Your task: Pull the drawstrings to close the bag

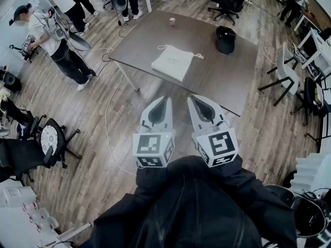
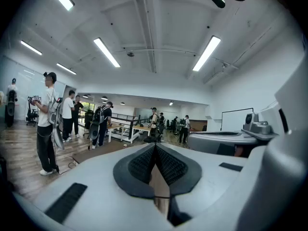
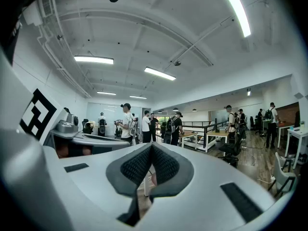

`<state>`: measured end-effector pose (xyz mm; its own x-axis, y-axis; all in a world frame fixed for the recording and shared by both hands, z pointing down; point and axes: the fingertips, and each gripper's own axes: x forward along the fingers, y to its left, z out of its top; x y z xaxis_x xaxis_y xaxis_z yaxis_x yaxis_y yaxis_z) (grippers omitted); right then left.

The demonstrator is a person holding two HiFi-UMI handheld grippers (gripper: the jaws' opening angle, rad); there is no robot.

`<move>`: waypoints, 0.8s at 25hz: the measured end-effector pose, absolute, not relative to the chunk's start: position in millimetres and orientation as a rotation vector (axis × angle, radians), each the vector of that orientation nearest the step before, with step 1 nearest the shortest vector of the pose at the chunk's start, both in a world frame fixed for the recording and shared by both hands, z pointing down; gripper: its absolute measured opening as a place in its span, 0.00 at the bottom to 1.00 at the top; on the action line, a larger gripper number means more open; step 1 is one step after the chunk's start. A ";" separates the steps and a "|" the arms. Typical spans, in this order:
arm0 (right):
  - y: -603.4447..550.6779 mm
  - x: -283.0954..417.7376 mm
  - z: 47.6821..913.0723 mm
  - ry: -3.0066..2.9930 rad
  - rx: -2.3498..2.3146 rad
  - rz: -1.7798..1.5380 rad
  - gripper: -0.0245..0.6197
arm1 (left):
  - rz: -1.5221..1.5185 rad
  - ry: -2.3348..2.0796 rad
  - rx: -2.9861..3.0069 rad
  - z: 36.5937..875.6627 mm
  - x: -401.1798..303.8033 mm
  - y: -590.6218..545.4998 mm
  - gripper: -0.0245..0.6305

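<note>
A white drawstring bag [image 1: 172, 62] lies flat on the dark table [image 1: 196, 81] in the head view, its cords [image 1: 198, 55] trailing at its far right corner. My left gripper [image 1: 164, 100] and right gripper [image 1: 192, 99] are held side by side close to my body, short of the table's near edge and well away from the bag. Both are shut with nothing between the jaws. In the left gripper view the left gripper [image 2: 155, 147] points level across the room; the right gripper [image 3: 151, 146] does the same in its own view. Neither gripper view shows the bag.
A black bin [image 1: 225, 39] and a small cup [image 1: 172, 21] stand on the table's far side. Office chairs [image 1: 41, 141] sit at the left and a white chair [image 1: 287, 74] at the right. Several people stand at the far left [image 1: 54, 37]. Cables cross the wooden floor [image 1: 108, 123].
</note>
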<state>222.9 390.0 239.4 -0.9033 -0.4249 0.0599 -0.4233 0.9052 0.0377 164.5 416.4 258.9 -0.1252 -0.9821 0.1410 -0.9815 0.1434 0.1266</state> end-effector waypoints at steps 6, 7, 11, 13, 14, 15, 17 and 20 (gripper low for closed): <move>393.6 213.0 240.4 -3.010 0.684 -0.014 0.07 | -0.011 -2.223 1.932 261.4 150.2 423.4 0.09; 393.9 210.9 240.6 -3.014 0.683 -0.005 0.07 | -0.012 -2.221 1.933 262.0 148.0 423.7 0.09; 396.1 206.2 241.7 -3.015 0.685 0.002 0.07 | -0.018 -2.213 1.937 263.1 143.5 425.5 0.09; 398.1 204.1 241.2 -3.015 0.684 -0.001 0.07 | -0.022 -2.208 1.937 263.7 141.5 426.9 0.09; 399.3 202.8 241.6 -3.014 0.685 -0.001 0.07 | -0.024 -2.204 1.938 264.7 140.3 427.9 0.09; 400.6 201.4 243.1 -3.010 0.688 -0.001 0.07 | -0.025 -2.199 1.939 266.3 139.2 429.2 0.09; 403.9 198.1 248.3 -2.995 0.696 0.002 0.07 | -0.027 -2.189 1.941 270.7 136.3 433.1 0.09; 410.9 188.7 255.6 -2.970 0.700 0.000 0.07 | -0.032 -2.176 1.940 276.3 127.1 440.4 0.09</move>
